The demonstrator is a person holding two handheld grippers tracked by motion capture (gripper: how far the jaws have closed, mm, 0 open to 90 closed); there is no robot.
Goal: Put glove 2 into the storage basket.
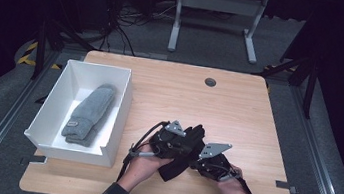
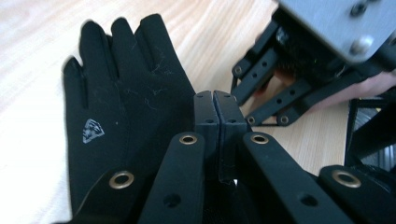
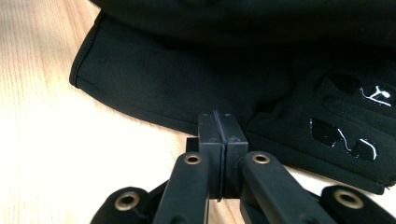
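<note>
A black glove (image 1: 183, 160) lies flat on the wooden table (image 1: 170, 92), near the front middle. In the left gripper view the glove (image 2: 116, 107) points its fingers away and bears a small grey logo. My left gripper (image 1: 188, 143) (image 2: 215, 99) is shut, its tips over the glove's right edge, with no fabric visible between the jaws. My right gripper (image 1: 198, 159) (image 3: 218, 119) is shut too, its tips at the glove's (image 3: 196, 79) hem. The two grippers sit close together, facing each other across the glove.
A white box (image 1: 98, 67) stands at the table's left with a grey knit mitten (image 1: 88, 111) inside. A round cable hole (image 1: 210, 82) sits near the far edge. The right gripper's black links (image 2: 271, 88) show close ahead in the left gripper view.
</note>
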